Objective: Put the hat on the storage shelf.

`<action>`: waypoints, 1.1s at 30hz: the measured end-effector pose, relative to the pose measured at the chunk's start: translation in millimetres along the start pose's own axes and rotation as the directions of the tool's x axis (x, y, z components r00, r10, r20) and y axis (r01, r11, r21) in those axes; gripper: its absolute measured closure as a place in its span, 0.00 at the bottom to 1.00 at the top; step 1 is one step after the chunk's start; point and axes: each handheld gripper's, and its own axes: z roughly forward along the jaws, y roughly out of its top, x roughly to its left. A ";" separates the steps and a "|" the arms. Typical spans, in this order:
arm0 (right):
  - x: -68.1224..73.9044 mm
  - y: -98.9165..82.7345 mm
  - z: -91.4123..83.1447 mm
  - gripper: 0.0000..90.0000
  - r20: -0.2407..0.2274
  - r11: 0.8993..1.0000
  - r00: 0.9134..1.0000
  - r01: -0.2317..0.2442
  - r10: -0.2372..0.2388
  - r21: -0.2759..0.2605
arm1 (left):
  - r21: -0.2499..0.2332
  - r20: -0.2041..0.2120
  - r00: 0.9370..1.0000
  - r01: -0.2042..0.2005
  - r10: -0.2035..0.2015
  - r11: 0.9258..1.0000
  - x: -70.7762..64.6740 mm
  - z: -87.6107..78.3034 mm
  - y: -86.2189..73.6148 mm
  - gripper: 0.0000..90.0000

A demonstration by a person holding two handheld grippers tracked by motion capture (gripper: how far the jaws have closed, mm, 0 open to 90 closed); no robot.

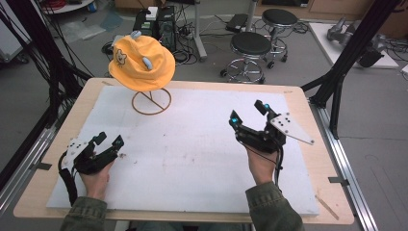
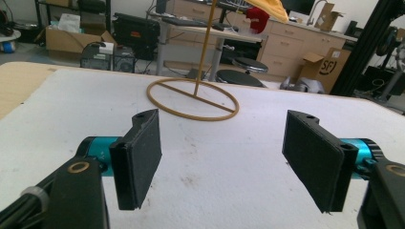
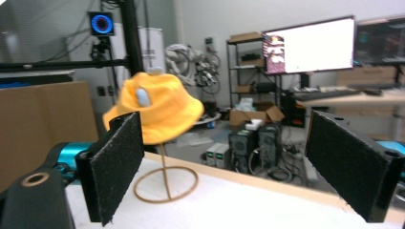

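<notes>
A yellow bucket hat [image 1: 141, 62] with small grey ears and a cartoon patch hangs on a thin brass stand [image 1: 151, 101] with a ring base at the table's far left. My left gripper [image 1: 109, 140] rests near the front left, open and empty, jaws pointing toward the stand's ring base [image 2: 193, 99]. My right gripper [image 1: 247, 113] is lifted at the right centre, open and empty, and looks across at the hat [image 3: 157, 112] and its stand [image 3: 165, 183]. Both grippers are well apart from the hat.
A white foam sheet [image 1: 192, 144] covers most of the wooden table [image 1: 91, 91]. Black frame posts [image 1: 351, 53] rise at the right and left edges. Stools [image 1: 250, 48], computer boxes and cables stand on the floor beyond the far edge.
</notes>
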 end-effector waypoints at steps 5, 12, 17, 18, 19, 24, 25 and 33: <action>-10.5 -15.7 -22.4 0.13 0.046 1.000 0.999 -0.009 0.009 0.002 | 0.002 0.009 1.000 -0.002 0.002 1.000 -2.2 -0.4 -0.2 0.33; -24.6 -33.9 -44.6 0.13 0.115 1.000 0.993 -0.021 0.022 -0.006 | 0.000 0.013 1.000 0.002 -0.002 1.000 -2.9 -2.0 -0.4 0.33; -32.9 -42.1 -54.3 0.12 0.187 0.999 0.982 -0.018 0.012 0.028 | 0.001 0.009 1.000 0.002 -0.002 1.000 -2.3 -1.8 -0.5 0.33; -33.7 -43.9 -55.9 0.12 0.208 0.999 0.978 -0.011 0.002 0.041 | 0.000 0.009 1.000 0.002 -0.002 1.000 -2.4 -1.9 -0.5 0.33; -34.2 -45.7 -57.6 0.12 0.223 0.999 0.975 -0.006 -0.006 0.053 | 0.001 0.010 1.000 0.001 -0.001 1.000 -2.4 -2.0 -0.5 0.33; -39.0 -55.8 -64.1 0.12 0.288 0.994 0.954 0.061 -0.086 0.094 | 0.003 0.008 1.000 -0.010 0.010 1.000 -3.1 -2.3 -0.6 0.33; -40.1 -58.0 -64.7 0.12 0.301 0.992 0.949 0.067 -0.096 0.104 | 0.003 0.007 1.000 -0.010 0.010 1.000 -3.3 -2.3 -0.6 0.33; -42.8 -76.7 -69.5 0.12 0.394 0.988 0.913 0.050 -0.104 0.145 | 0.003 0.006 1.000 -0.014 0.014 1.000 -3.7 -2.6 -0.7 0.33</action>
